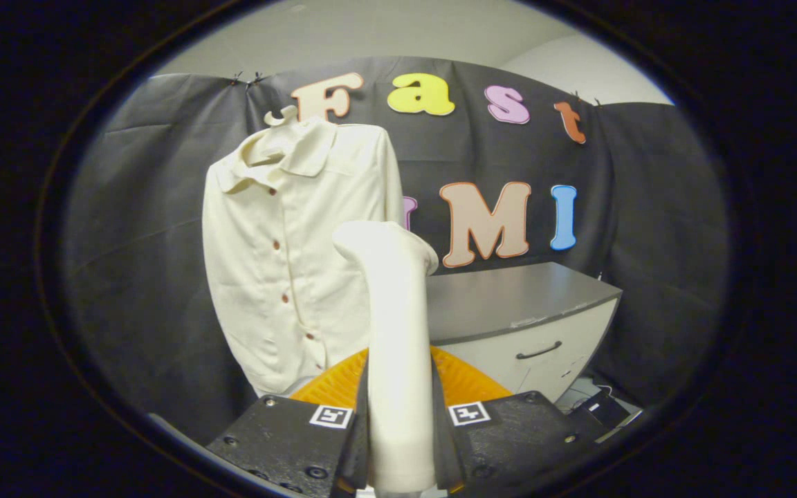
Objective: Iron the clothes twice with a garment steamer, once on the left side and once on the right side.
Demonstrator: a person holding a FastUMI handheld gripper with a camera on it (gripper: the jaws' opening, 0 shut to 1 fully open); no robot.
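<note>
The fingers (398, 422) clamp the steamer (395, 332) between them, its handle upright and its head tipped left at the top. Beyond the fingers, left of the steamer, a cream shirt (281, 256) hangs on a hanger (281, 117); a grey cabinet (523, 311) stands beyond to the right

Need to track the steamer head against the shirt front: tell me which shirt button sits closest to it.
The second button down: it lies level with the steamer head, just beside it. The others sit higher by the collar or lower. The gripper clamps the steamer's handle.
</note>
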